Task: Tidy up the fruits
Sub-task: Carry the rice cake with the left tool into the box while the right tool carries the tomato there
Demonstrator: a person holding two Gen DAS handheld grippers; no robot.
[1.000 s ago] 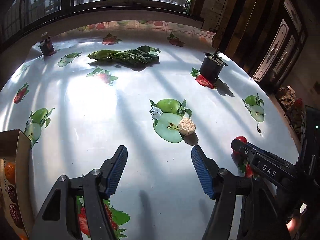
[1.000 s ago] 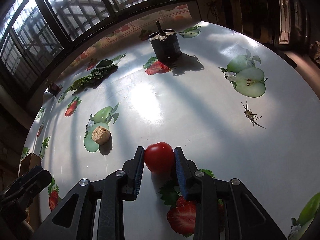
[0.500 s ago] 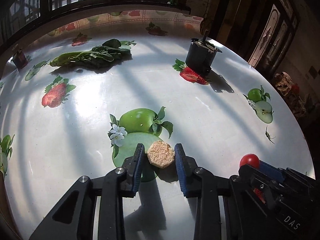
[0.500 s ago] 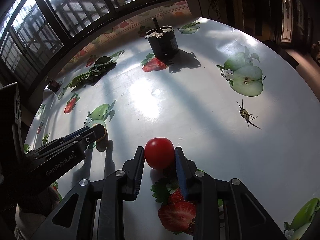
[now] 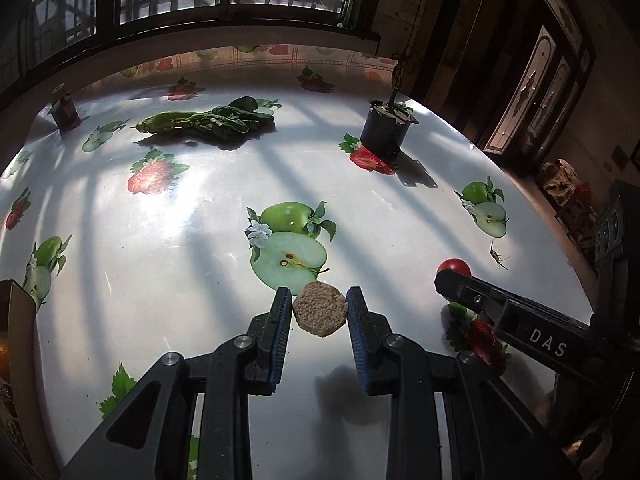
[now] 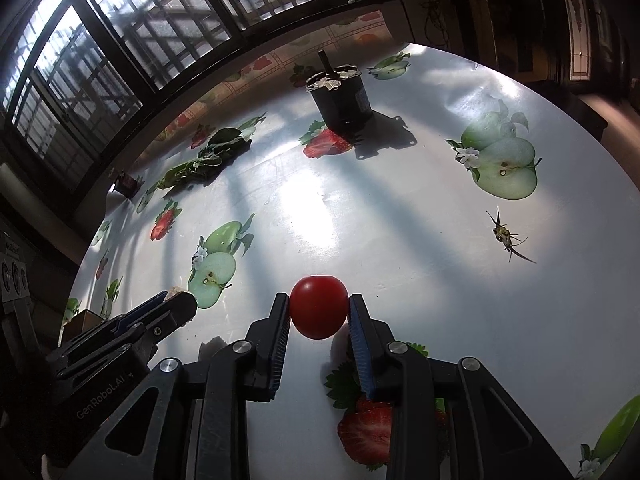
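Note:
A beige crumbly round cake sits between the blue pads of my left gripper. The jaws are still closing and both pads touch its sides. It hangs above the tablecloth, with its shadow below it. My right gripper is shut on a red tomato, held a little above a printed strawberry. In the left wrist view the tomato peeks over the right gripper's tip at the right. In the right wrist view the left gripper shows at lower left.
A dark cylindrical motor stands at the back right, and leafy greens lie at the back. A small dark object sits far left. A cardboard box is at the left edge. An insect rests near the table's right rim.
My left gripper moved forward to the beige cake, closed around it and raised it off the table. The right gripper stays shut on the tomato, hardly moved.

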